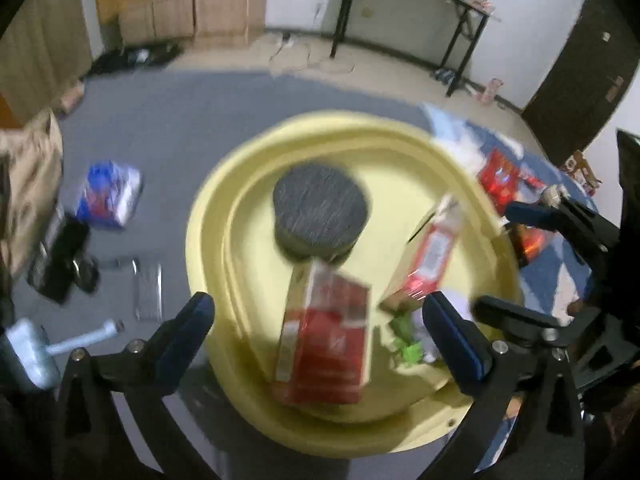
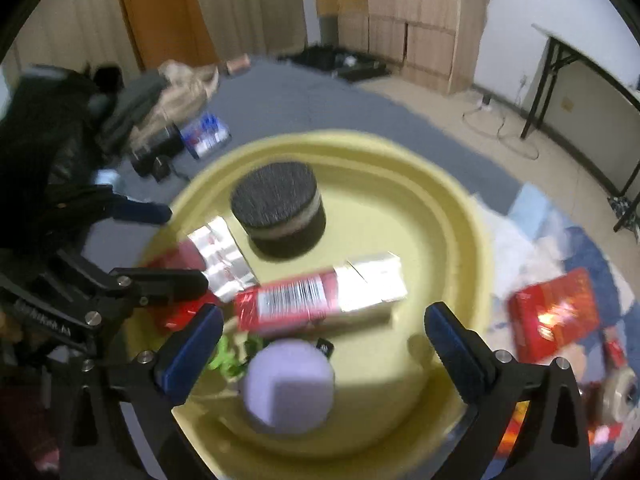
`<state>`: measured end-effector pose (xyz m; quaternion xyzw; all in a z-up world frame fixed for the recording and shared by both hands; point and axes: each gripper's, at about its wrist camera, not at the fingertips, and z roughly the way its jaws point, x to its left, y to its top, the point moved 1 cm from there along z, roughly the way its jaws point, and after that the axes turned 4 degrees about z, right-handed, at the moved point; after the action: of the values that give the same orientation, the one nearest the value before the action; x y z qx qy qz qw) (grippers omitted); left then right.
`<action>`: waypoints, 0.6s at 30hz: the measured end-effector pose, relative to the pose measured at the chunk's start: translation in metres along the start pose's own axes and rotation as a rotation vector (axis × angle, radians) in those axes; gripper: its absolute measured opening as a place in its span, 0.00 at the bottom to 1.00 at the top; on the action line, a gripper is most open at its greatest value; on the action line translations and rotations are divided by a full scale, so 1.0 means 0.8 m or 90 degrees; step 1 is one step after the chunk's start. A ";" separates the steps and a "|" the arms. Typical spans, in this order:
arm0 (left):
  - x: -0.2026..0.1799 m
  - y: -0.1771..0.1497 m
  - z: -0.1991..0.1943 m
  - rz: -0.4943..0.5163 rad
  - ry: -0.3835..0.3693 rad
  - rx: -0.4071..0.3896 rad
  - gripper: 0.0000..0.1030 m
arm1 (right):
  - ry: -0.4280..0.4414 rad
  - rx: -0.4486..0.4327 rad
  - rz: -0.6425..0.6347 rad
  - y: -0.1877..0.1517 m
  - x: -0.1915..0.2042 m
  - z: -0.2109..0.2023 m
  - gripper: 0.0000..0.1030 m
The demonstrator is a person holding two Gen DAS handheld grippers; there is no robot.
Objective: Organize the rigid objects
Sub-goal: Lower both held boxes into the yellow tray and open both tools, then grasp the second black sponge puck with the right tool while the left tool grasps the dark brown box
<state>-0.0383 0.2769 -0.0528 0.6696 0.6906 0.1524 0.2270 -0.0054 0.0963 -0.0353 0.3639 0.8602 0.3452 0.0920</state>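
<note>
Here both grippers, left gripper [image 1: 318,322] and right gripper [image 2: 324,334], stand wide open, holding nothing, above the yellow basin [image 2: 472,240]. Inside lie two red boxes [image 2: 316,300], a dark round tin [image 2: 278,212] and a purple ball [image 2: 290,386]. Risk: the grippers sit close together, so a descent could knock them together or tip a box.

The yellow basin [image 2: 460,216] looks like smooth plastic with a soft shine; the dark round box [image 2: 276,210] has a rough, matt top with fine lines, like wood grain; the red box [image 1: 326,340] is shiny card wrapped in clear film; the long red and silver box [image 2: 320,296] is glossy too; the purple ball [image 2: 288,384] looks soft and matt; the grey cloth [image 1: 160,120] underneath is dull.
</note>
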 end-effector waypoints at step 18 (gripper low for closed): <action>-0.329 0.072 0.103 0.487 -0.131 0.079 1.00 | -0.223 0.001 0.291 -0.190 -0.293 -0.189 1.00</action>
<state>0.0539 0.0111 -0.0642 0.9027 0.3728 0.1159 0.1807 0.0155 -0.2210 -0.0450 0.6027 0.7269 0.2885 0.1586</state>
